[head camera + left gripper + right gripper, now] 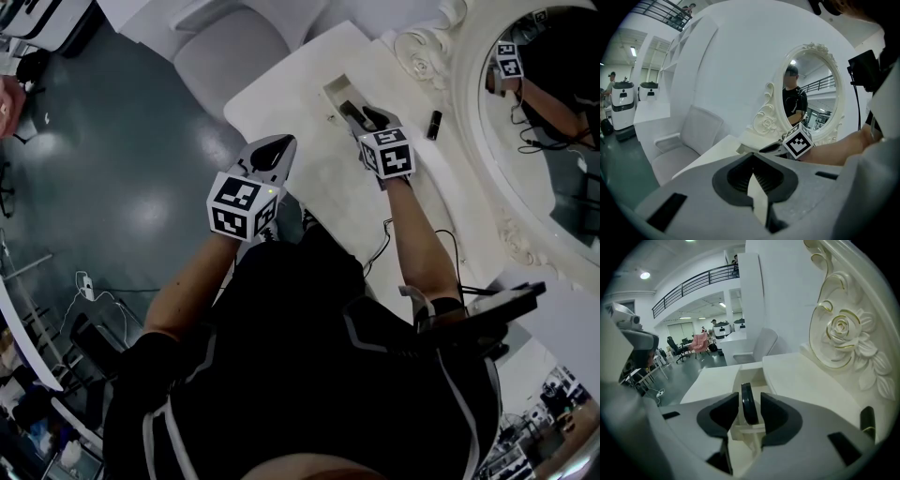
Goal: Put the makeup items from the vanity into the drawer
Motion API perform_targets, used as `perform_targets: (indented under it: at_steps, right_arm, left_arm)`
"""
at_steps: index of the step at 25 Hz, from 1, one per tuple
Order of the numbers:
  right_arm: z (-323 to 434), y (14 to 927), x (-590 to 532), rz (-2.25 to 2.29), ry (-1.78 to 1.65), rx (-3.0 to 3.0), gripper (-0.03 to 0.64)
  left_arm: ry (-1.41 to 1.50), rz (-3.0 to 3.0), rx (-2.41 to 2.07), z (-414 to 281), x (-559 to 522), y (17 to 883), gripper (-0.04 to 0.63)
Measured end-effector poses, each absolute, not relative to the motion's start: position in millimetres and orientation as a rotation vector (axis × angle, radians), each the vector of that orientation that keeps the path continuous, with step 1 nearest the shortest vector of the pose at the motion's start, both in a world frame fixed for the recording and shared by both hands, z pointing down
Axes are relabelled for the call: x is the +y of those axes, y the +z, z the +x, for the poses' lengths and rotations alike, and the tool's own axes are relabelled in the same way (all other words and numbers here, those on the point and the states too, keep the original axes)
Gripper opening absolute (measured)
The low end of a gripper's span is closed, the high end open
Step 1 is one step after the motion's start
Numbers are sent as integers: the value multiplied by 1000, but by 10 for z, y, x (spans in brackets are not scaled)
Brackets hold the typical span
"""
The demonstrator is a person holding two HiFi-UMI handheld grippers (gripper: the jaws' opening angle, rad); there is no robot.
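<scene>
Black compact (749, 408), loose within right tool (750, 395)

Person in black, with a pale grey gripper on each hand.
The person (309, 375) is wearing a black short-sleeved top with light grey seam lines running across the shoulders. The left gripper (274, 150) and right gripper (361, 114) are showing pale grey shells with black inner pads, each bearing a white cube (239, 204) printed with black square markers. A thin black cable (457, 255) is trailing beside the right forearm.
</scene>
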State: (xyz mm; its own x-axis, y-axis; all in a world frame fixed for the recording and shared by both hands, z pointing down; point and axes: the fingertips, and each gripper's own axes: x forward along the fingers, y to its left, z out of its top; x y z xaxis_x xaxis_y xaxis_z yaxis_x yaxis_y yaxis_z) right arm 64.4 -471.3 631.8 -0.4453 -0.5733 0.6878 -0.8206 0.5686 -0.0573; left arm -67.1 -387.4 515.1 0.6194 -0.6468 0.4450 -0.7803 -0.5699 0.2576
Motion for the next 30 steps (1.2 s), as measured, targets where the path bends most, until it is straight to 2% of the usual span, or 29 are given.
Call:
perform_targets:
  at_steps: [13,20,28,30]
  right_arm:
    - [657,5564,-4719,1189,442,-2314,138]
    - [717,4753,-4601,1328,363,-2406,94]
    - [810,3862,-4386,1524,262,-2515,6]
    - [809,3708,-4332,1556,255,-2536,6]
  left_arm:
    - [340,2493,-1157,-765,-4032,4812,3]
    - [247,2551,-1211,-928,-4136,4407,3]
    - [135,2643,-1195,-1009,-4125,3912,3]
    - [101,2636,-1202,-1060,-4138,3811,3]
